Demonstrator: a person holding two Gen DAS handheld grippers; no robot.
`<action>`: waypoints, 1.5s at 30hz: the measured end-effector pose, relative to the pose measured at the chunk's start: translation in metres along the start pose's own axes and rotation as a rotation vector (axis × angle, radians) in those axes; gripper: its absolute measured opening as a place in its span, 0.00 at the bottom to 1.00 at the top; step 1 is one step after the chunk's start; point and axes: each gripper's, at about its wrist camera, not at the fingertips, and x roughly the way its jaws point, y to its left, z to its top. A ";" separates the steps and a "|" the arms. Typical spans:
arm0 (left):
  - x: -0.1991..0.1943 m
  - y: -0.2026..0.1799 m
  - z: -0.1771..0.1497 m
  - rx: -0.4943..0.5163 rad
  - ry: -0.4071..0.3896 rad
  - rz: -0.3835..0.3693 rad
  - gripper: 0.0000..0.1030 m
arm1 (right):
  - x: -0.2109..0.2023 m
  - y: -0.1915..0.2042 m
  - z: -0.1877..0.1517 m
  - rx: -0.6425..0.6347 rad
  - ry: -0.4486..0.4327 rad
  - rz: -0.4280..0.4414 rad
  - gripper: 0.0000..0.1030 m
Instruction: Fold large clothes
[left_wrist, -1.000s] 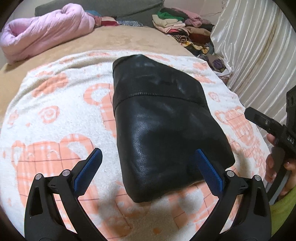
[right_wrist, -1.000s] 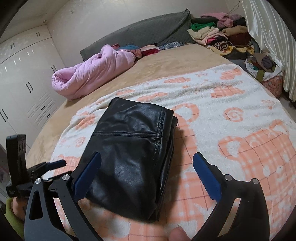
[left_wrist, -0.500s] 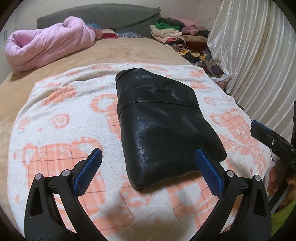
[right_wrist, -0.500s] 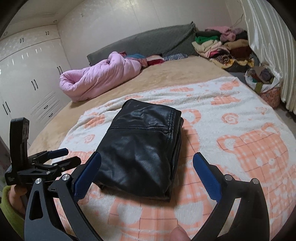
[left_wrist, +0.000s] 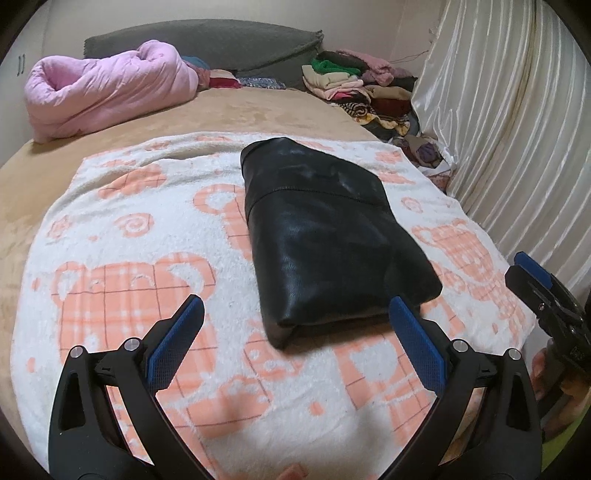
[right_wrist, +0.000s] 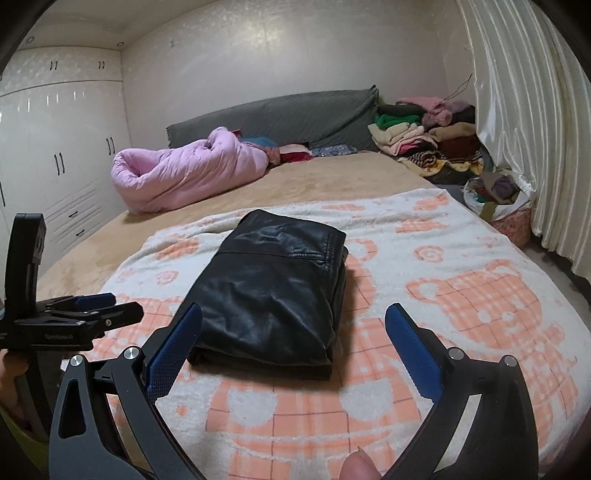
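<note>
So there's a black leather garment (left_wrist: 328, 236) folded into a chunky rectangle, sitting on a white-and-orange patterned blanket (left_wrist: 122, 280) spread over the bed (right_wrist: 332, 177). Both claws are held above the near end of the blanket, apart from the garment and touching nothing. The left gripper (left_wrist: 295, 332) has its blue-padded fingers (left_wrist: 173, 343) spread wide, nothing between them. Same deal with the right gripper (right_wrist: 293, 339), jaws wide apart and empty. From the right camera the left one shows side-on at the left edge. Further back there's a rolled-up pink duvet (right_wrist: 184, 170), a pile of folded clothes (right_wrist: 424, 144) in the corner, and a shiny white curtain (left_wrist: 509, 129) on the right.
</note>
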 end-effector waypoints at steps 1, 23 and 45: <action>-0.001 0.000 -0.002 0.005 -0.003 0.005 0.91 | 0.000 0.000 -0.003 0.005 0.011 -0.009 0.96; 0.013 0.007 -0.036 -0.020 0.071 0.082 0.91 | 0.021 -0.004 -0.044 0.025 0.158 -0.015 0.96; 0.014 0.006 -0.036 -0.027 0.077 0.071 0.91 | 0.025 0.001 -0.045 0.017 0.171 -0.001 0.96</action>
